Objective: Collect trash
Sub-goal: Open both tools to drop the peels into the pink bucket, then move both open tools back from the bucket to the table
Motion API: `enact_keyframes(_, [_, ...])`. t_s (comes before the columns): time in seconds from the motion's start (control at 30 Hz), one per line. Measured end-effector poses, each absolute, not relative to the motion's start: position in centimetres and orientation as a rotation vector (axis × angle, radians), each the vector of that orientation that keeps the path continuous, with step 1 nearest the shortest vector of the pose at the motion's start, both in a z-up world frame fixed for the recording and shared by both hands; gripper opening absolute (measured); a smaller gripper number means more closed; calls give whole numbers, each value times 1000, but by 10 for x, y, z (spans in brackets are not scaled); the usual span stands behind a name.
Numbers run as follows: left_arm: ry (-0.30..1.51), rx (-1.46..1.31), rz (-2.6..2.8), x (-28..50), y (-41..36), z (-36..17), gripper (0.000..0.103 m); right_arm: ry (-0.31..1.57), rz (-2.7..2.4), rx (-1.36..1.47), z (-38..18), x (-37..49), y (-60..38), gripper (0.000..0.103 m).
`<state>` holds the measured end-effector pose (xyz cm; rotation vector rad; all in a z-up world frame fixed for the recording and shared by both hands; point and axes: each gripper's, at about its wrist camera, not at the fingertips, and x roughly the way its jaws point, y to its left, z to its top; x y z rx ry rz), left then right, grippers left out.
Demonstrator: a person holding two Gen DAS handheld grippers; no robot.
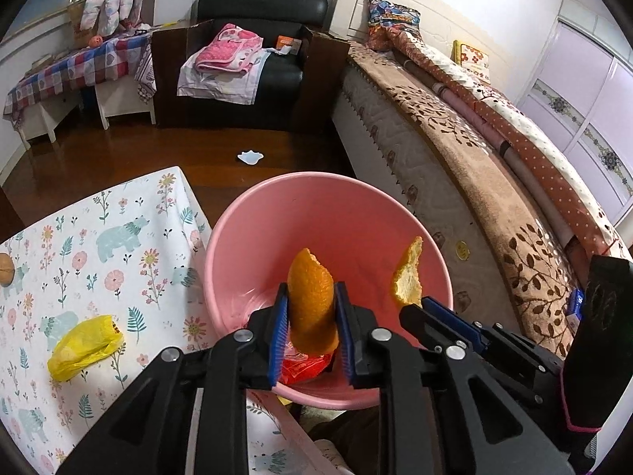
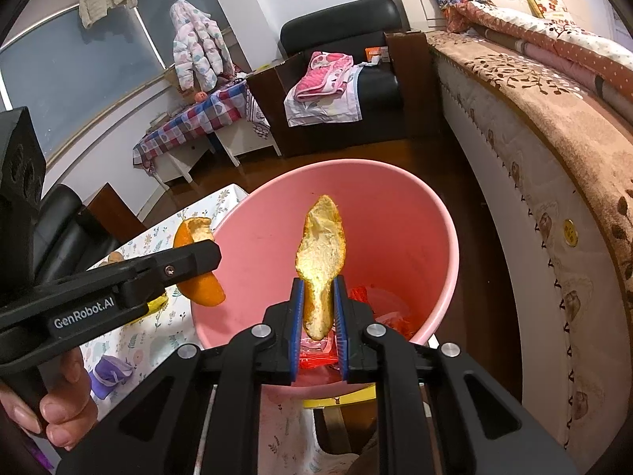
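Clamped between the blue pads of the left gripper [image 1: 310, 308] is a curled piece of orange peel [image 1: 312, 304], orange side facing the camera, held upright over the near rim of the pink bin [image 1: 233, 217]. Just to its right, over the same bin, the right gripper [image 2: 318, 301] pinches a second orange peel [image 2: 320, 261] by its lower end, pale pith side showing in the right wrist view, with the tip standing up above the fingers. Both pairs of fingers are closed tight on their peels, and the two grippers sit side by side, near each other but apart.

Down inside the bin, under the peels, lies a red wrapper [image 2: 379, 308] with some clear plastic beside it. Left of the bin, touching its side, is the table with the floral cloth [image 1: 99, 245]. On that cloth, left of the bin, rests a crumpled yellow bag [image 1: 85, 346], and farther left, at the cloth's edge, a walnut [image 1: 6, 269]. A purple crumpled item [image 2: 108, 370] lies on the cloth nearer the person. Right of the bin runs the bed [image 1: 455, 158] with its brown patterned cover. Beyond the bin, on the wooden floor, lies a small white scrap [image 1: 250, 156].
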<state>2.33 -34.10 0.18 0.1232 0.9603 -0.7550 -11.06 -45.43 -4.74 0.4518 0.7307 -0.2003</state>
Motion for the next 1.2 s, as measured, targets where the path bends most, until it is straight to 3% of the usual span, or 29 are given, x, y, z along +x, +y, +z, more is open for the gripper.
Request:
enact_keyframes(0.1, [967,119,-757,24,-340,1,26,732,-200,459,-50,-109,-455,15])
enact_keyframes(0.17, [964,117,-755,24,-340,2,38,732,-201,456,-50,-108,-456,15])
enact_keyframes(0.27, [963,103,-752,25,-337,4,44,741,-197,461,-51,-106,-457,16])
enact_keyframes(0.47, [962,91,-741,26,-330,7,45,748,-191,486,-50,-106,-457,24])
enact_keyframes(0.63, [949,91,-744,23,-326,13,45,732,-179,494,-44,-108,-453,37])
enact_keyframes(1.2, [889,61,-700,11,-278,37,45,679,-169,433,-16,-122,-426,38])
